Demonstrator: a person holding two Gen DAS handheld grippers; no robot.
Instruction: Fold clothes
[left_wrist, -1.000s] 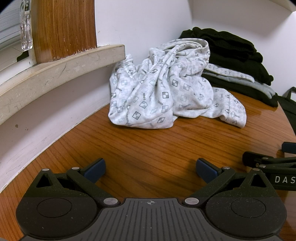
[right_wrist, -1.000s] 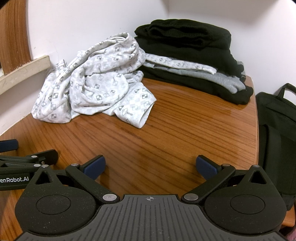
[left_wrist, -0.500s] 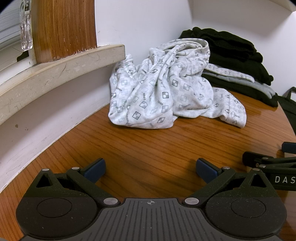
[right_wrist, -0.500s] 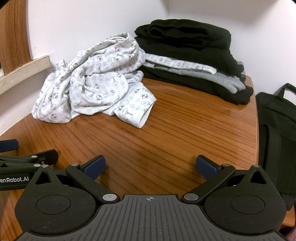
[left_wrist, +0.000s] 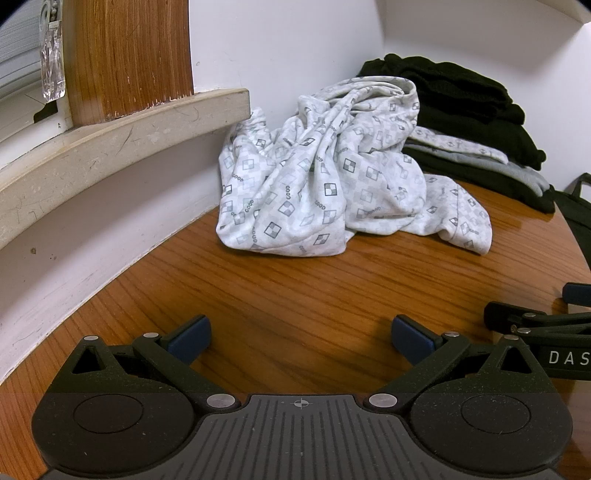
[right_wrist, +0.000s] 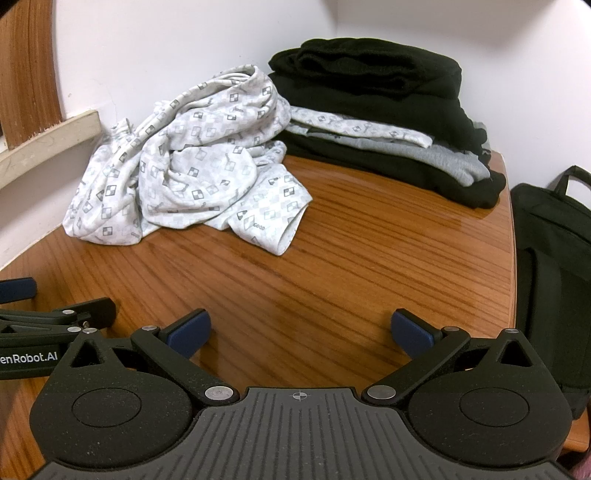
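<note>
Both tongs, left (left_wrist: 301, 334) and right (right_wrist: 301, 332), gape wide and empty above the wooden counter (right_wrist: 332, 266). The crumpled checker-print garment (left_wrist: 325, 181) lies untouched; best pinch two separate edges and spread it flat first.

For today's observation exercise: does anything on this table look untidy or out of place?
Yes. The white patterned garment lies crumpled in a heap against the wall, beside the neatly folded stack. Both tools, left and right, are open and clear of it.
</note>
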